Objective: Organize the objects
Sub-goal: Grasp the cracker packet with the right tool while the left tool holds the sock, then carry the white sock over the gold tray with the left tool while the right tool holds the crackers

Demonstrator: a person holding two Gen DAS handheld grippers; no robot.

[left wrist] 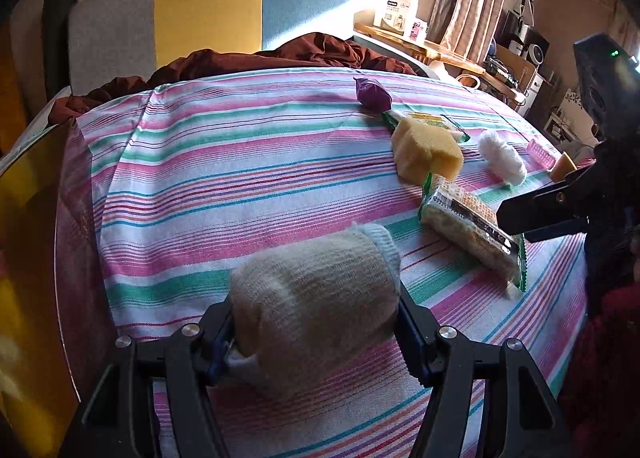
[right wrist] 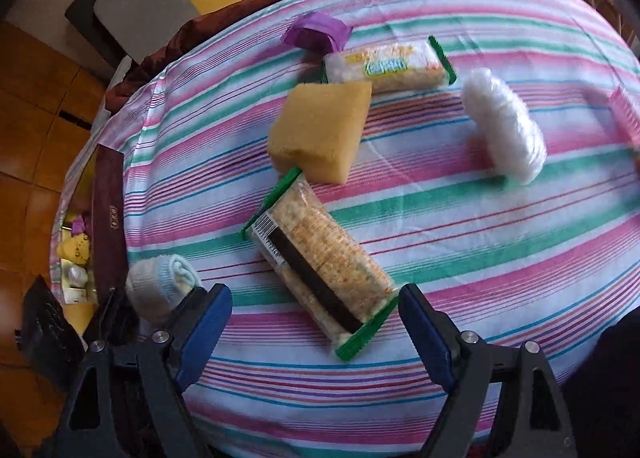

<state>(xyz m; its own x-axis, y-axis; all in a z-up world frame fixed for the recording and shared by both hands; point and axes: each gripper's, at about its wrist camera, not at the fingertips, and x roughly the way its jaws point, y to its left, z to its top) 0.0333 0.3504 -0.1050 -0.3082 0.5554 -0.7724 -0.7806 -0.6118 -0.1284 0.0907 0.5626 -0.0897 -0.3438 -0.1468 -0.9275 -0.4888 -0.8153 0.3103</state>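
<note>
the rolled sock (left wrist: pixel 316 306) sits low in the left wrist frame, clamped between the left gripper (left wrist: pixel 316 334) jaws. the right gripper (right wrist: pixel 316 322) hangs wide open and empty over a cracker packet (right wrist: pixel 320 270) at frame centre; a yellow sponge (right wrist: pixel 320 129) lies above it on the striped cloth (right wrist: pixel 480 258).

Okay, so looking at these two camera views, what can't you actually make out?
- Left view: the underside of the rolled sock is hidden by the left gripper clamped on it.
- Left view: the right gripper is cut off by the right edge.
- Right view: the pink item is blurred and cut off at the right edge.
- Right view: the box contents at the table's left side are too small to identify.
</note>
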